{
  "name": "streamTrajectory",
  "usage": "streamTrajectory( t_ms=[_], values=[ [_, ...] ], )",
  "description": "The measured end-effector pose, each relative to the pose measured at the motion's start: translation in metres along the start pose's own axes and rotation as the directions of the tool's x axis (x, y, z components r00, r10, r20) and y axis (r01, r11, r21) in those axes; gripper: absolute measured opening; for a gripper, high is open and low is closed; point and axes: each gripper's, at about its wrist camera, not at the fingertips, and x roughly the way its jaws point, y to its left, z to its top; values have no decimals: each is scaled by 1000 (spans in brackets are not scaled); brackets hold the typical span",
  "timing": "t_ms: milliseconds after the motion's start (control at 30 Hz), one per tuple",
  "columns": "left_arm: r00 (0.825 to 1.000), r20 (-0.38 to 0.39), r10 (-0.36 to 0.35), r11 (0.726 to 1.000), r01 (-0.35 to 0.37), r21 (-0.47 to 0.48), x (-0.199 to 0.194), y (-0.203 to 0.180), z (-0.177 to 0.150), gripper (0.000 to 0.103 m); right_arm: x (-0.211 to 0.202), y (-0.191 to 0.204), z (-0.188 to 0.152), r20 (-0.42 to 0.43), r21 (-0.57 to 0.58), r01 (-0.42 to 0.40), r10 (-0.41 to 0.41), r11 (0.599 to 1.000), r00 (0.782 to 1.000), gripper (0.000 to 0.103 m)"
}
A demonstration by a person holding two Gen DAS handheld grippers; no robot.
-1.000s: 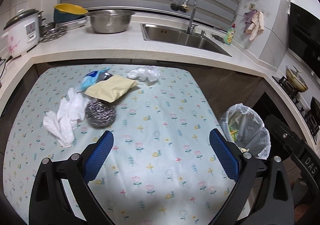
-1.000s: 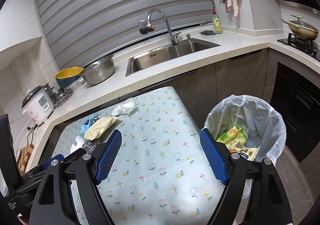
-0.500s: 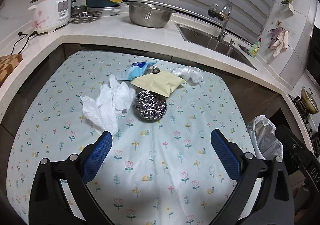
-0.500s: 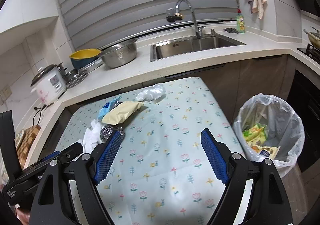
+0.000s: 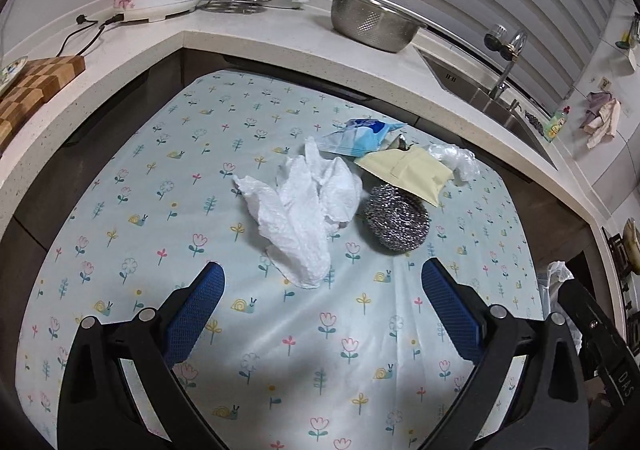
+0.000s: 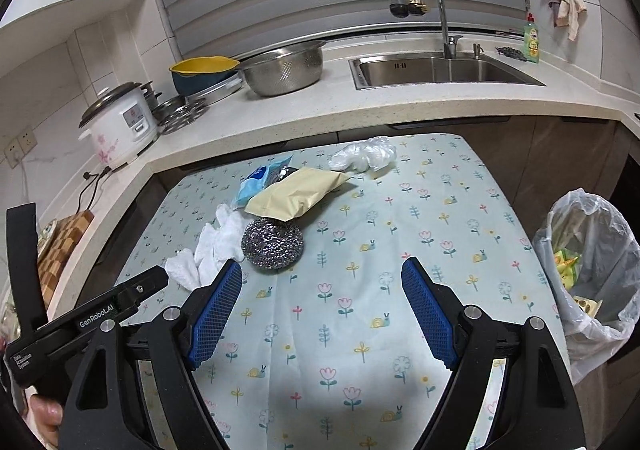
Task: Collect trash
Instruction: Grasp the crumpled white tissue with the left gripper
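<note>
Trash lies clustered toward the table's (image 5: 120,250) far side: a crumpled white tissue (image 5: 304,206), a round steel scourer (image 5: 396,216) just right of it, a flat beige pouch (image 5: 408,170) overlapping the scourer's far edge, a blue wrapper (image 5: 360,136) behind, and a clear plastic wad (image 6: 366,156) apart to the right. The tissue's long axis runs near-to-far, its narrow end toward the left gripper (image 5: 322,308). The pouch runs left to right. A lined bin (image 6: 592,270) beside the table holds yellow and green wrappers. Left gripper and right gripper (image 6: 322,308) both spread wide, empty, above the cloth.
</note>
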Motion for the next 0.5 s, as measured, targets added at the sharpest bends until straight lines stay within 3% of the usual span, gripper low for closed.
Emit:
streamTrajectory(
  t_ms=[500],
  values=[
    [995,-96,33,996,-40,-79,74,48,24,92,81,44,8,-92,-37,-45,42,998,995,79]
  ],
)
